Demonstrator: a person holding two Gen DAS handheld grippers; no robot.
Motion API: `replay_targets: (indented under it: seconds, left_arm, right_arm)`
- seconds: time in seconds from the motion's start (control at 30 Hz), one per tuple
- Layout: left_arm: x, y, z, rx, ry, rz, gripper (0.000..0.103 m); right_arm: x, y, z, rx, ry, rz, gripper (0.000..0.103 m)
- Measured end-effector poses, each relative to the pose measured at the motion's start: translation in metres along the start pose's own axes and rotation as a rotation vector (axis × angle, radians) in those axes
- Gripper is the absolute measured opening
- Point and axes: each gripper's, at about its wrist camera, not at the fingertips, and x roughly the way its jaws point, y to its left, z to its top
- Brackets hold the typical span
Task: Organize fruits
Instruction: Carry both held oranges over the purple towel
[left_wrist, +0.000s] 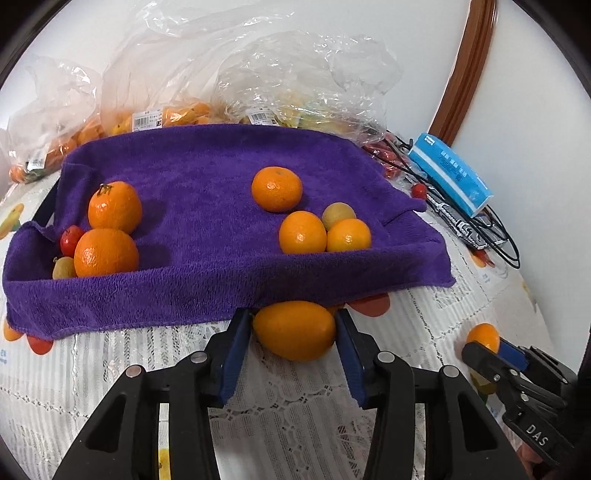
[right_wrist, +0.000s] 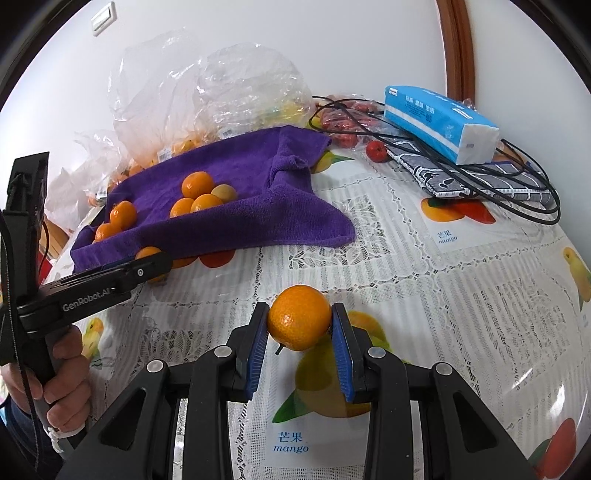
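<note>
Landmark: purple towel (left_wrist: 207, 206), draped over a tray-like form on the worktop (left_wrist: 295, 398), which wears a lace-and-fruit-print cover.

Far left behind the towel: clear bags of oranges (left_wrist: 122, 122).

On the towel, left end: two oranges (left_wrist: 107, 236), a small red fruit and a pale yellowish one tucked against them. Right end: cluster of three oranges (left_wrist: 295, 218) with another pale fruit behind.

At the towel's near edge: left gripper (left_wrist: 293, 332), blue pads pressed to both sides of an oval orange fruit (left_wrist: 295, 330) sitting on the worktop, partly under the hem.

Right of the towel, well apart: right gripper (right_wrist: 300, 325) pinching a round orange (right_wrist: 299, 317), stem end down.

Beyond the towel's right corner: blue tissue pack (right_wrist: 436, 118), black cables, loose red fruit (right_wrist: 376, 150).
</note>
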Motion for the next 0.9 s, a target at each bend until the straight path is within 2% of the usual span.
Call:
replay_targets:
  seconds: [0.2, 0.4, 0.47, 0.73, 0.8, 0.9]
  left_arm:
    - [-0.012, 0.003, -0.002, -0.012, -0.018, -0.042, 0.039]
    - [-0.008, 0.009, -0.002, -0.034, 0.009, -0.073, 0.040]
    - [-0.001, 0.008, -0.002, -0.035, 0.036, -0.058, 0.039]
    - [0.004, -0.006, -0.003, 0.042, 0.010, 0.019, 0.039]
    - [0.003, -0.007, -0.003, 0.047, 0.008, 0.005, 0.032]
    - [0.001, -0.007, -0.004, 0.045, 0.001, -0.010, 0.031]
  right_arm:
    - [-0.001, 0.000, 0.000, -0.006, -0.004, -0.004, 0.033]
    - [-0.001, 0.006, -0.001, -0.019, -0.002, -0.020, 0.033]
    - [0.000, 0.009, -0.001, -0.026, 0.001, -0.020, 0.033]
    - [0.002, 0.012, -0.002, -0.020, 0.010, -0.009, 0.033]
    - [0.002, 0.011, -0.002, -0.017, 0.013, -0.006, 0.033]
    - [0.001, 0.011, -0.002, -0.011, 0.007, -0.002, 0.033]
